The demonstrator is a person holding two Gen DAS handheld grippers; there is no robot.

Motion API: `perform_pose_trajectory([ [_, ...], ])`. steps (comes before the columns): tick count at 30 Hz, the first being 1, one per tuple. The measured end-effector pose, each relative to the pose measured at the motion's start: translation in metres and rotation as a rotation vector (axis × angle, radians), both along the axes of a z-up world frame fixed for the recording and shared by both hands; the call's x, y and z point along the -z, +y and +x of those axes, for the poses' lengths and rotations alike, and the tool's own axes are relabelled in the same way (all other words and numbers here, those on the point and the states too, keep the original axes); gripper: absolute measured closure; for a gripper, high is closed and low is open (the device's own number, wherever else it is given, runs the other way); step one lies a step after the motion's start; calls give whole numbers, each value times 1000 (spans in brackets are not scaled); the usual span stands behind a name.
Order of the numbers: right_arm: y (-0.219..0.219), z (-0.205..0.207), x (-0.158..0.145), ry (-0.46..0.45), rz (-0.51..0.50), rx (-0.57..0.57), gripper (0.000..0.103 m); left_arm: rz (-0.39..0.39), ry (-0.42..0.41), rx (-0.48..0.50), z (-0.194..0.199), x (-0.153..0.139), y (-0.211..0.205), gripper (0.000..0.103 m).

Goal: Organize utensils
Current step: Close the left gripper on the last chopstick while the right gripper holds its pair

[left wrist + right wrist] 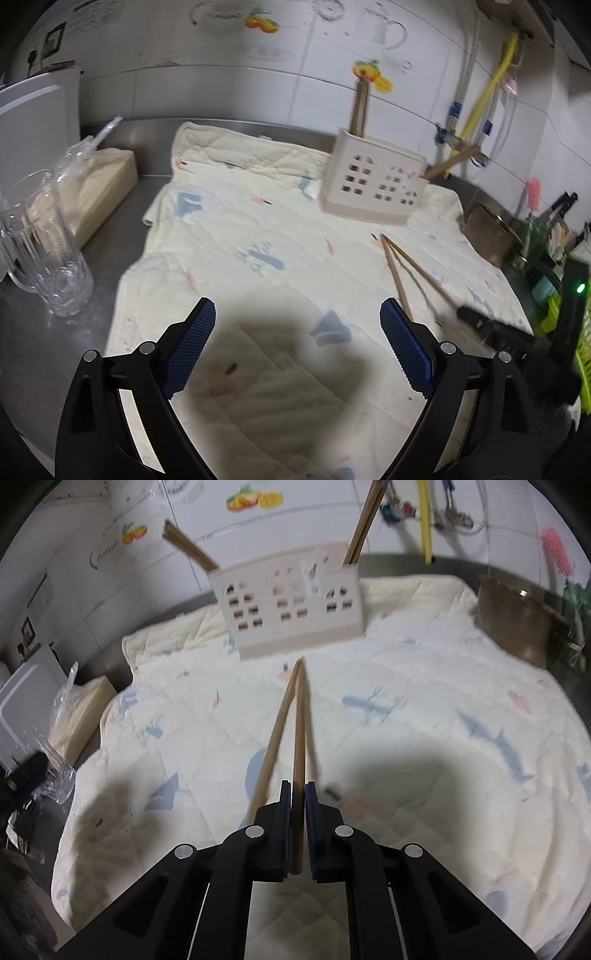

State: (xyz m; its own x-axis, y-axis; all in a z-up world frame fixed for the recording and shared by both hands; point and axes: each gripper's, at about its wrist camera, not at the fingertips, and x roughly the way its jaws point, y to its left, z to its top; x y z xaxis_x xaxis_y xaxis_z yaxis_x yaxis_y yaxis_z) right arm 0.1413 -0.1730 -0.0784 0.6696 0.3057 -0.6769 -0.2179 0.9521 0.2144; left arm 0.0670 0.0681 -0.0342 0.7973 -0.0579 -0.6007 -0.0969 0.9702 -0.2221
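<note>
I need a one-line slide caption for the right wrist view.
Right claw shut on a pair of chopsticks, pointing toward the beige holder on the quilted cloth.

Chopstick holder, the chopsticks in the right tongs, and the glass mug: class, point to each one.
Chopstick holder (291,605): right wrist view, front wall.
Chopsticks (300,716): right wrist view, mid-shaft of the gripped stick.
Glass mug (48,254): left wrist view, side wall.
</note>
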Motion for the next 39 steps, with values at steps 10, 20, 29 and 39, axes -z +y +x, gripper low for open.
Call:
perform_pose_trajectory([
  [10, -42, -11, -44, -146, 23, 24, 96, -20, 73, 155, 12, 23, -62, 31],
  [20, -63, -15, -60, -202, 69, 9, 96, -32, 170, 290, 44, 49, -118, 75],
  [29, -71, -14, -59, -198, 95, 3, 96, -19, 225, 271, 63, 64, -128, 85],
  [39, -76, -12, -62, -202, 98, 5, 96, 8, 248, 238, 70, 67, -128, 97],
])
